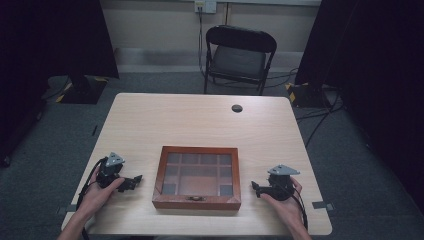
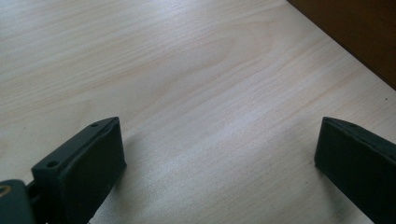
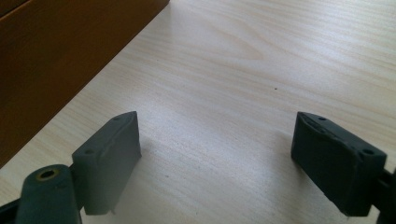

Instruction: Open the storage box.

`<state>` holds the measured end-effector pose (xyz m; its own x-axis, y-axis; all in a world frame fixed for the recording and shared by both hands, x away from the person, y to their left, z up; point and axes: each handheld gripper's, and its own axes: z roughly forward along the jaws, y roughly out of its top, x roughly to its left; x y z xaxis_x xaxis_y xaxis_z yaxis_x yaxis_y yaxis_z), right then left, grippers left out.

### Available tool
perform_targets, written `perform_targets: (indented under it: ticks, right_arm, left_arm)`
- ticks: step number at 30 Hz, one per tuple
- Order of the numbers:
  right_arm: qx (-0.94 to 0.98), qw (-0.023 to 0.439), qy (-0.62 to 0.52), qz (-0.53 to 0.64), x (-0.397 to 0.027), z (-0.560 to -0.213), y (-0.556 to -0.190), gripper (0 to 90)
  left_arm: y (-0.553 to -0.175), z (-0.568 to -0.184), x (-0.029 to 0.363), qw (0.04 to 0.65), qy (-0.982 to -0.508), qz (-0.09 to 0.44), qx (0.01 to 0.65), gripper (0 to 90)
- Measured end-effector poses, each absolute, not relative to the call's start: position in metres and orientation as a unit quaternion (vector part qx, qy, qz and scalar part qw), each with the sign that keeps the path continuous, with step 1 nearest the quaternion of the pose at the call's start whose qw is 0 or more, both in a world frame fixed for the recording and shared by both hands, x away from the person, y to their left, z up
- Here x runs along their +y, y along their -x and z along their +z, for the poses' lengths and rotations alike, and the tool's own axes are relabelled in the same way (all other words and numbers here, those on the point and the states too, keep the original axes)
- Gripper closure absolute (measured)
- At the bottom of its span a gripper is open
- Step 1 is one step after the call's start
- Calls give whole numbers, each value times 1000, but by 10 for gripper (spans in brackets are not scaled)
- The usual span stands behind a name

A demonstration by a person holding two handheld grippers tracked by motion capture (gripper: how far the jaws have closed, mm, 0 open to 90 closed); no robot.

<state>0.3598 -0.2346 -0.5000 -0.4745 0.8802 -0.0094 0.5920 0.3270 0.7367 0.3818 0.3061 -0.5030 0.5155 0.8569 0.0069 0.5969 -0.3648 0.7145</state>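
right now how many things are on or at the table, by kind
wooden box with glass lid: 1
handheld tool: 2, left tool and right tool, both open and empty
folding chair: 1
table: 1
total: 5

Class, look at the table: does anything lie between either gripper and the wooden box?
No. Bare table separates the left gripper and the right gripper from the wooden box; both stand open, holding nothing.

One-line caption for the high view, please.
Closed wooden box with a glass lid on a light table, flanked by the open left gripper and right gripper.
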Motion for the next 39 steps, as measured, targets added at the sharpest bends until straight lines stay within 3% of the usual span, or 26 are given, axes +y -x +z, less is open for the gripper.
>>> perform_targets:
  ticks: [11,17,20,39]
  right_arm:
    - [791,201,-474,332,-234,-497,-361,163]
    - [789,179,-482,335,-235,-490,-365,232]
    - [787,156,-480,356,-237,-483,-365,314]
    - [783,125,-436,426,-227,-448,-360,449]
  left_arm:
    - [-382,-503,306,336,-803,193,452,8]
    - [-382,-503,306,336,-804,193,452,7]
    - [-382,-503,306,336,-804,193,452,7]
    - [-382,-503,306,336,-804,193,452,7]
